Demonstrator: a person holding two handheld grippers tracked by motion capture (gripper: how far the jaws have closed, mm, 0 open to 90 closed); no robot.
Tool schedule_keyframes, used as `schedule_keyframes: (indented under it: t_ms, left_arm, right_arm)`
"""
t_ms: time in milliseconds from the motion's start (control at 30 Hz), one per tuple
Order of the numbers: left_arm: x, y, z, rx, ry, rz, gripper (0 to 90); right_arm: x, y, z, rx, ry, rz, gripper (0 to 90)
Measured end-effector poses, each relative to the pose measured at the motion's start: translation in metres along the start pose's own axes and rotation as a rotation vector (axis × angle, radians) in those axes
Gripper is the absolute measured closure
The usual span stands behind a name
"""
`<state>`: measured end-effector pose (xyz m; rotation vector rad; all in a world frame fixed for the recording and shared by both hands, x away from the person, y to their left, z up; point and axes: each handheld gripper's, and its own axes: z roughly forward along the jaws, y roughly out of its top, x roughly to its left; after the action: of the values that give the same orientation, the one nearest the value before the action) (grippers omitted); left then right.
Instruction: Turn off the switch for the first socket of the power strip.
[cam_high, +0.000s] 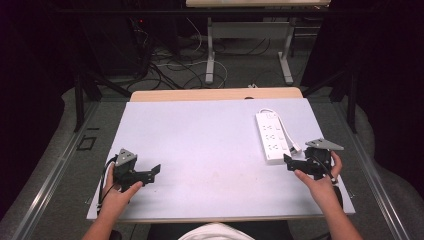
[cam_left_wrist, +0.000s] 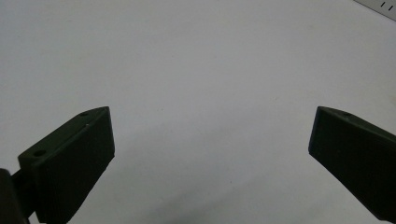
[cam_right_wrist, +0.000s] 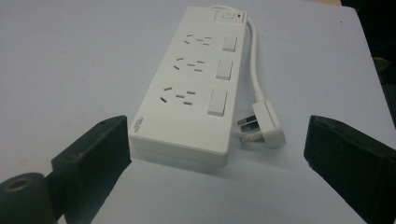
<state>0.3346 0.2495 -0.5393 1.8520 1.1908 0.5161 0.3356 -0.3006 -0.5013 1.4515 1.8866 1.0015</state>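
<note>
A white power strip (cam_high: 270, 136) with three sockets and three rocker switches lies at the right of the white table top (cam_high: 200, 145). Its cord loops back along the strip's right side and ends in a white plug (cam_right_wrist: 264, 125) lying flat beside the strip's near end. My right gripper (cam_high: 292, 162) sits just in front of that near end, open, with the strip (cam_right_wrist: 193, 84) between and beyond its jaws. My left gripper (cam_high: 150, 172) rests at the table's front left, open over bare table (cam_left_wrist: 205, 93), nothing between its jaws.
A corner of the power strip (cam_left_wrist: 380, 7) peeks in at the top right of the left gripper view. A wooden board edge (cam_high: 215, 94) borders the table's far side. Beyond it stand desk legs (cam_high: 210, 55) and tangled floor cables (cam_high: 170, 65).
</note>
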Motion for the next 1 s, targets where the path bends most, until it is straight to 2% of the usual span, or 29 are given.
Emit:
schedule_keyframes:
  t_ms: [33,200,467,533,700,1000]
  left_arm:
    - [0.0,0.0,-0.001,0.01,-0.007,0.005,0.2]
    - [0.0,0.001,-0.003,-0.005,-0.011,0.009,0.2]
    - [0.001,0.0,-0.005,-0.006,-0.003,0.02,0.2]
    - [0.001,0.0,-0.005,-0.009,-0.004,0.009,0.2]
    - [0.002,0.0,-0.005,-0.006,-0.001,0.007,0.2]
    - [0.002,0.0,-0.005,-0.006,-0.001,0.005,0.2]
  right_arm:
    - [0.001,0.001,0.001,-0.002,0.007,0.009,6.5]
    - [0.001,0.009,0.002,0.0,0.017,-0.001,8.0]
    - [0.002,0.018,0.005,0.014,0.029,-0.008,14.0]
    - [0.003,0.021,0.006,0.013,0.035,-0.008,14.2]
    - [0.003,0.028,0.007,0.012,0.038,-0.029,14.6]
    - [0.001,0.037,0.008,0.019,0.043,-0.033,15.4]
